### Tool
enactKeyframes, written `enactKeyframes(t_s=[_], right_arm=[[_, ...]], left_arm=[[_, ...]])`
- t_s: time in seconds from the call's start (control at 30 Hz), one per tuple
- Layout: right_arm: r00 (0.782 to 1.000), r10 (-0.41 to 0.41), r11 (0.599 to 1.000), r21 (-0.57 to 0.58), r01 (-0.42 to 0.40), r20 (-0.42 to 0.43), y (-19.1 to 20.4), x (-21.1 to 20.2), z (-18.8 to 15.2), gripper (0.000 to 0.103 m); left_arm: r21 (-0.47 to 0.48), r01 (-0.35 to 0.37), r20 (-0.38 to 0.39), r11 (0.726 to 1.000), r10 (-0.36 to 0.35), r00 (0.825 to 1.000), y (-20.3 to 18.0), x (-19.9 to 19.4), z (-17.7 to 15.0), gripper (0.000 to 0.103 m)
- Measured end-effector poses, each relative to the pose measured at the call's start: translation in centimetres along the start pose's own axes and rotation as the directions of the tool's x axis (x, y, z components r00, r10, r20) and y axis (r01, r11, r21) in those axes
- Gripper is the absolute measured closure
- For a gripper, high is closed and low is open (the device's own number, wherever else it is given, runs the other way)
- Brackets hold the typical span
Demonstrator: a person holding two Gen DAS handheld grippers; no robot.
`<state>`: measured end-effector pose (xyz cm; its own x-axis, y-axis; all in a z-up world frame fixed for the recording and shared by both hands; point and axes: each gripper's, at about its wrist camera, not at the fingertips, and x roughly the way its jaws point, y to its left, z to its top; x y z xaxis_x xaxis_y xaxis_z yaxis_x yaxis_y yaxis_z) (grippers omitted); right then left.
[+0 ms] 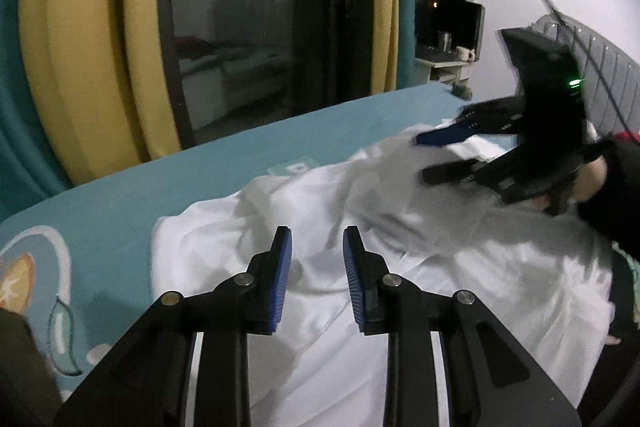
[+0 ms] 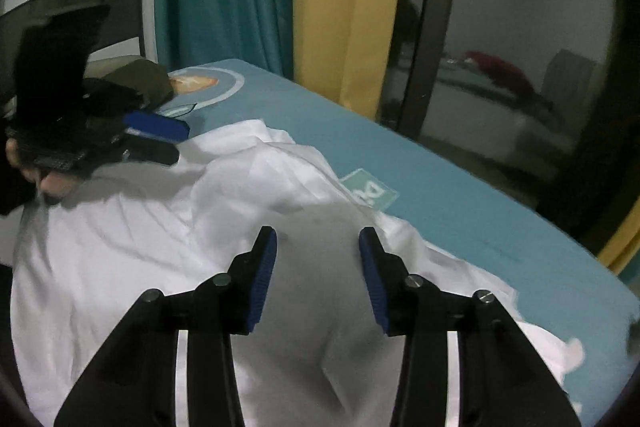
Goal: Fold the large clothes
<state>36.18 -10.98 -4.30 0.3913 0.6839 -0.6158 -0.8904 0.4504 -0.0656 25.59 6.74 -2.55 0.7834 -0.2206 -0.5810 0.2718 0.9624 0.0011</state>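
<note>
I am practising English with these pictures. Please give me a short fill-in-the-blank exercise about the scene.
1. The crumpled white cloth garment lies on a ____ bed sheet.
2. The curtain beside the teal one is ____.
3. Between the pads of the left gripper is ____.
4. The right gripper has ____ pads.

Missing words: teal; yellow; nothing; blue

white garment (image 1: 400, 307) | teal sheet (image 1: 180, 179), cartoon prints | yellow-teal curtains (image 2: 320, 7)
</note>
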Motion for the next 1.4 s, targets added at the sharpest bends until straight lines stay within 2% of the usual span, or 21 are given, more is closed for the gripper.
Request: enactKeyframes(t_s=[0.03,0.07,0.1,0.13,0.23,0.37,0.43,0.5,0.6,0.83,0.9,0.97,1.03,1.1,1.23,1.4], right_arm=[[0.998,0.056,0.998,0.029,-0.055,-0.021,-0.3,0.8,0.1,0.061],[0.984,0.169,0.983,0.084,-0.164,-0.060,-0.7,1.9,0.3,0.061],[0.965,0.247,0.965,0.117,-0.236,-0.092,-0.5,2.5,0.1,0.061],[0.951,0.285,0.955,0.120,-0.272,-0.117,-0.1,2.8,-0.4,0.061],[0.939,0.284,0.959,0.038,-0.282,-0.195,2.5,2.4,-2.3,0.061],[0.918,0.306,0.950,0.016,-0.312,-0.254,4.4,0.7,-3.8,0.060],[0.909,0.304,0.950,0.019,-0.311,-0.284,4.9,0.5,-4.3,0.060],[0.913,0.294,0.954,0.028,-0.299,-0.281,5.1,-0.5,-4.9,0.060],[0.928,0.252,0.967,0.034,-0.252,-0.274,5.1,-1.8,-5.3,0.060],[0.960,0.184,0.983,0.070,-0.173,-0.211,3.2,-6.0,-6.1,0.060],[0.975,0.135,0.989,0.084,-0.122,-0.179,2.7,-7.0,-6.2,0.060],[0.984,0.052,0.993,0.110,-0.034,-0.171,2.1,-7.3,-6.5,0.058],[0.981,-0.040,0.985,0.157,0.070,-0.189,1.3,-7.4,-7.1,0.055],[0.974,-0.094,0.969,0.204,0.137,-0.206,1.0,-7.7,-7.7,0.049],[0.971,-0.145,0.956,0.227,0.187,-0.188,1.5,-9.1,-8.1,0.046],[0.957,-0.219,0.922,0.281,0.267,-0.191,1.6,-11.9,-9.6,0.045]], left_arm=[[-0.003,0.008,-0.001,1.000,-0.008,1.000,-0.2,0.2,0.2,0.075],[-0.007,0.015,-0.003,1.000,-0.015,1.000,-0.4,0.5,0.5,0.075],[-0.012,0.024,-0.006,1.000,-0.024,1.000,-0.6,0.9,0.8,0.075],[-0.014,0.031,-0.007,0.999,-0.031,0.999,-0.7,1.1,1.0,0.075],[-0.009,0.054,-0.021,0.998,-0.055,0.998,-1.2,2.3,1.5,0.075],[0.009,0.084,-0.061,0.996,-0.084,0.995,-2.5,4.8,2.0,0.074],[0.010,0.090,-0.108,0.996,-0.088,0.990,-3.0,6.5,1.8,0.074],[0.009,0.089,-0.171,0.996,-0.086,0.982,-3.5,8.3,1.2,0.074],[0.017,0.087,-0.228,0.996,-0.081,0.970,-3.8,9.5,0.3,0.074],[-0.002,0.090,-0.234,0.996,-0.088,0.968,-3.4,6.8,-0.5,0.074],[-0.023,0.054,-0.227,0.998,-0.058,0.972,-2.8,5.8,-1.0,0.074],[-0.069,-0.007,-0.228,0.998,-0.009,0.974,-1.8,5.0,-1.4,0.074],[-0.120,-0.059,-0.214,0.991,0.032,0.976,-0.8,3.8,-1.7,0.074],[-0.183,-0.086,-0.188,0.979,0.051,0.981,0.2,2.2,-2.1,0.074],[-0.264,-0.157,-0.158,0.952,0.118,0.980,1.7,-1.0,-3.1,0.074],[-0.315,-0.251,-0.147,0.916,0.214,0.966,2.9,-4.8,-5.3,0.074]])
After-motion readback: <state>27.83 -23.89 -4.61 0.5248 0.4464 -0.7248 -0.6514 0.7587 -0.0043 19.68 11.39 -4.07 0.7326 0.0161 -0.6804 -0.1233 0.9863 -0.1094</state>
